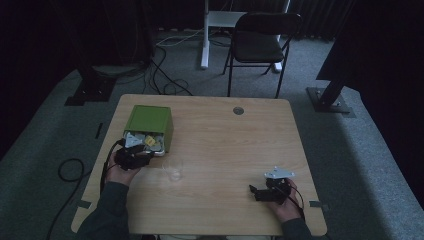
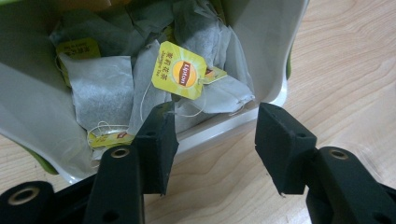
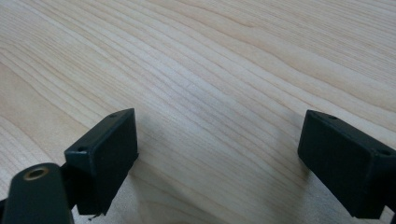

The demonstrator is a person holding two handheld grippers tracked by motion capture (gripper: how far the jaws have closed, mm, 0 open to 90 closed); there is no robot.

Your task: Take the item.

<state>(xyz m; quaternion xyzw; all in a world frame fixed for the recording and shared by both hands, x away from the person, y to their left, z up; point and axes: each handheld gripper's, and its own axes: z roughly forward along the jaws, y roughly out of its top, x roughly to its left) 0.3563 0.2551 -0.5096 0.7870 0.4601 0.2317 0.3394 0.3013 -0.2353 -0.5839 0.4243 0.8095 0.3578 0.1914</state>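
A: Jaws, high view: left gripper (image 1: 141,151) at the green box of paper tea bags (image 1: 150,122) near the wooden table's (image 1: 225,150) left edge; right gripper (image 1: 256,190) idle near the front-right corner.

B: Left gripper view: jaws spread, yellow-tagged tea bag (image 2: 181,73) ungrasped. Right gripper view: jaws spread over bare wood. Clear glass cup (image 1: 173,169) apparently awaits a bag.

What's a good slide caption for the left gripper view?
Open left gripper poised at the mouth of a green box of Lipton tea bags, yellow tag just ahead.

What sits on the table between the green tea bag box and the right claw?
A clear glass, seen in the high view, near the green box; bare wood from there to the right claw.
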